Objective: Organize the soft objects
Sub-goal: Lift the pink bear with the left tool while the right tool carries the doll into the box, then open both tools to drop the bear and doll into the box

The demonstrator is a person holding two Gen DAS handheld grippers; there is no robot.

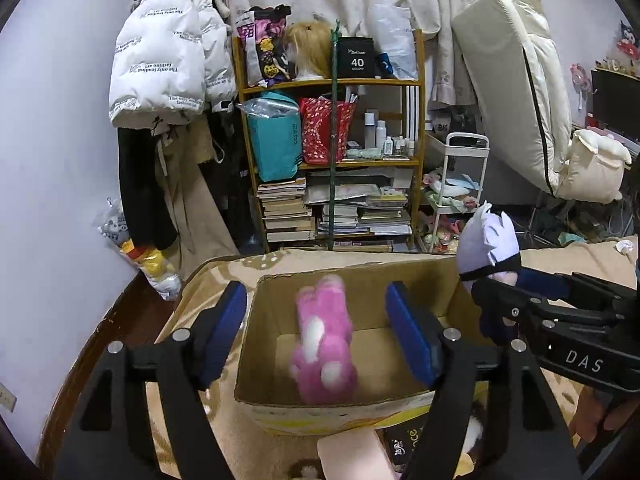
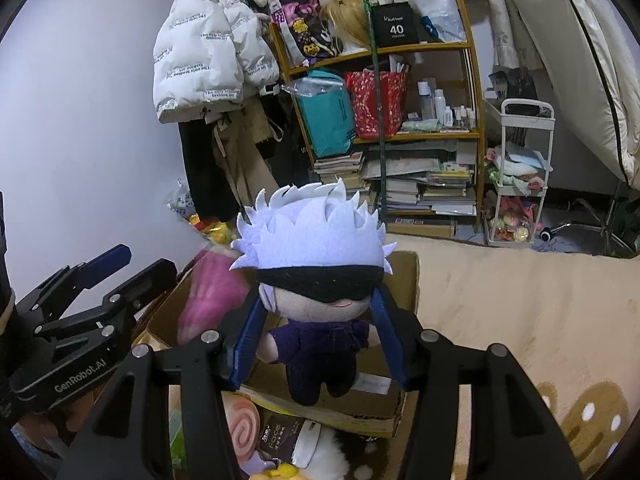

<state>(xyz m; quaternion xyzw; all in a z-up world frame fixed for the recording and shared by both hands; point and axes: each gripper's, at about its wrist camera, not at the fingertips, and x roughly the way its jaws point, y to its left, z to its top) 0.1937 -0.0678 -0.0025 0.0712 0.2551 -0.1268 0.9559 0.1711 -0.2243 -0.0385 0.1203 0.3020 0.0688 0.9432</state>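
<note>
Presently, reading left to right, I log the following. Left tongs (image 1: 316, 330): spread wide, holding nothing, poised above the cardboard box (image 1: 412, 276). Pink plush (image 1: 324, 340): blurred, inside the box opening between my open pads; I judge it just let go and dropping toward the box floor, though I cannot tell whether it has landed. Right tongs (image 2: 318, 330): closed on the white-haired doll (image 2: 316, 280), pads pressing its sides at shoulder level, body hanging upright, blindfolded face toward the camera. The doll sits over the near edge of the box, not yet inside. Loose items near the box front: a pink swirl cushion (image 2: 240, 428) and other soft pieces, unsorted. The box rests on a tan blanket (image 2: 520, 300).

Step in hand, by my judgement: depositing plush toys into the box. Next move calls for carrying the doll forward over the opening, lowering, then widening the right tongs.
</note>
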